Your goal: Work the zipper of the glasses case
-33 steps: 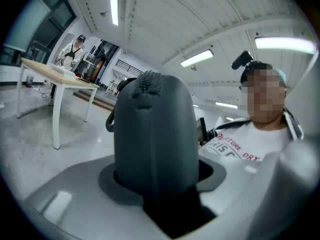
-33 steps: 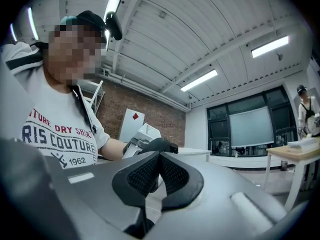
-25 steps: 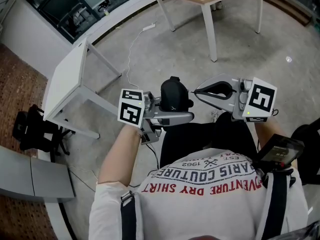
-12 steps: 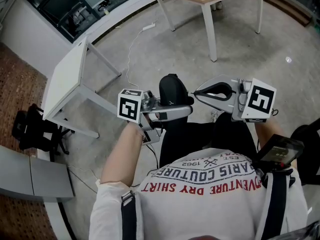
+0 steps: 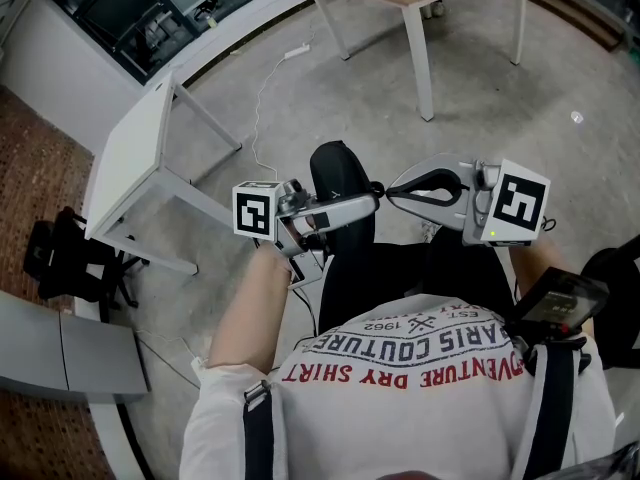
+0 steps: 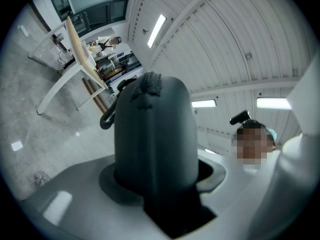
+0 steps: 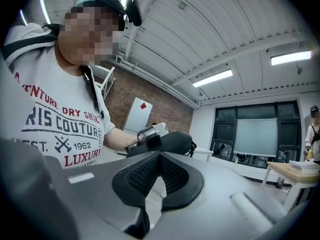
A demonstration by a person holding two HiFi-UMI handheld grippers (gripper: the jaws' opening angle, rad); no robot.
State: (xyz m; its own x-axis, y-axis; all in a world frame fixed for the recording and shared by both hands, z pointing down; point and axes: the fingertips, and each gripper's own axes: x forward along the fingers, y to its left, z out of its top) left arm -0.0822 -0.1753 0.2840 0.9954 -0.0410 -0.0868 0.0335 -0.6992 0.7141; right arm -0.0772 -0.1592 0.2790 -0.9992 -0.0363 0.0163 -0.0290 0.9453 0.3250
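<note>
Place: you are standing in an open lab-like office | Signs you are seeing: concrete floor (image 5: 330,98), white table (image 5: 130,163), brick wall (image 7: 167,111), strip lights (image 7: 212,78)

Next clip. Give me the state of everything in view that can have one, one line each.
Black oval zippered glasses case: clamped across the left tool, halves together; how far it is zipped can't be told.
Left tool: shut on the case.
Right tool: tips together at the case's edge; whether they pinch anything can't be told.
Ceiling strip lights: on.
</note>
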